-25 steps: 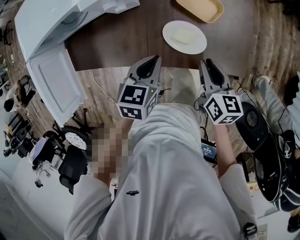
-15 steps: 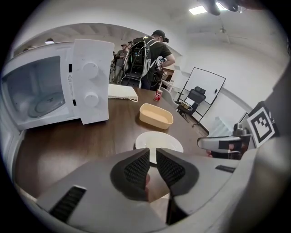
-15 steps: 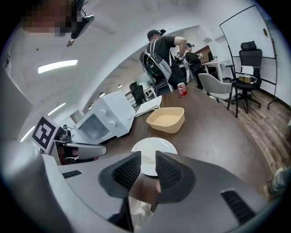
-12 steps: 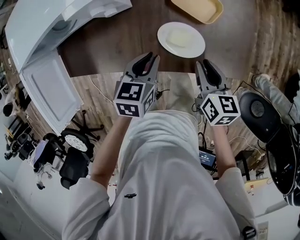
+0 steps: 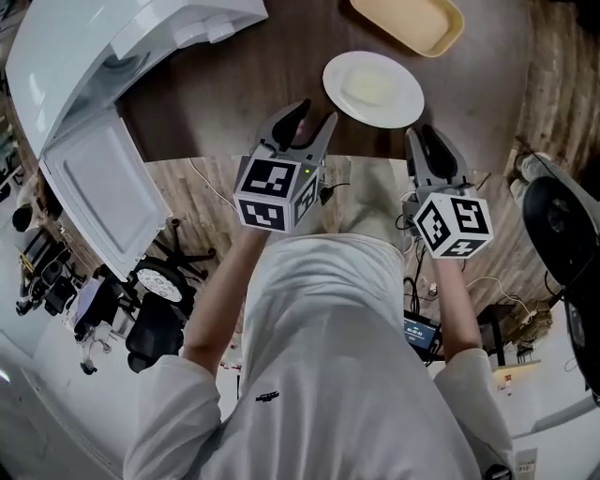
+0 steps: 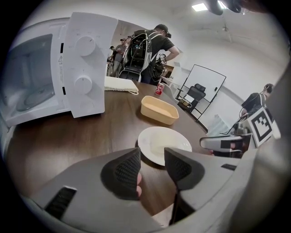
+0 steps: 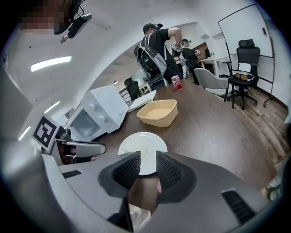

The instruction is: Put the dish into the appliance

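A white plate (image 5: 373, 89) lies on the dark wooden table near its front edge. A white microwave (image 5: 112, 56) stands at the table's left with its door swung open. My left gripper (image 5: 309, 117) hovers at the table edge, just left of and short of the plate (image 6: 163, 144). Its jaws have just been opening and hold nothing. My right gripper (image 5: 427, 141) hovers directly in front of the plate (image 7: 142, 146). Its jaws have also just been opening, to a narrow gap with nothing in it. Neither gripper touches the plate.
A yellow tray (image 5: 408, 23) sits behind the plate. A folded cloth (image 6: 120, 84) and a red can (image 6: 159, 88) lie farther back on the table. People stand beyond the table's far end (image 7: 159, 45). Office chairs (image 7: 243, 63) stand to the right.
Both grippers have sunk lower at the table edge in front of the plate. The left jaws, shut a second ago, now stand apart. The right jaws have spread slightly.
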Demonstrator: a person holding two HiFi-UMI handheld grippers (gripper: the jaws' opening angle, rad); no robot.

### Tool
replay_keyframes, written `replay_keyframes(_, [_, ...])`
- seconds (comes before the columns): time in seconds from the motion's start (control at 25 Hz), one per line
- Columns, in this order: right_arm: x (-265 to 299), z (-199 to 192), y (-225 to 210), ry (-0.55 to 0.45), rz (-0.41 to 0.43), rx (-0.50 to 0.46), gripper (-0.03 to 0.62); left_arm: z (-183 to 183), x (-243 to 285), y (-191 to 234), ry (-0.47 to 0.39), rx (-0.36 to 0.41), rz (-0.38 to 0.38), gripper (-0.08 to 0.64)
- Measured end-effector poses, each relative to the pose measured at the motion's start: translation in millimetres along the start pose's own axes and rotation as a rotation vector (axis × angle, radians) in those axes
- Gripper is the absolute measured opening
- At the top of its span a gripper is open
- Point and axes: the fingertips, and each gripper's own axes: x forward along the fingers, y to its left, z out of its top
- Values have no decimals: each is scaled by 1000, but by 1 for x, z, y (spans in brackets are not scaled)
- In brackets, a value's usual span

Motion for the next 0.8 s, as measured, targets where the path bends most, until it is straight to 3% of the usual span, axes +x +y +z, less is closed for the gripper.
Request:
replay_keyframes(0.4, [11,-5,-15,19,-32,57,89,5,23,18,18,-45,10,164])
replay_keyframes(0.6, [17,-9,-22,33,-39,83,89,8,29,24,9,-47,32,133])
replay_keyframes(0.8, [23,-13,-23,48,-36,88,98,10,37,30,11,-27,40,158])
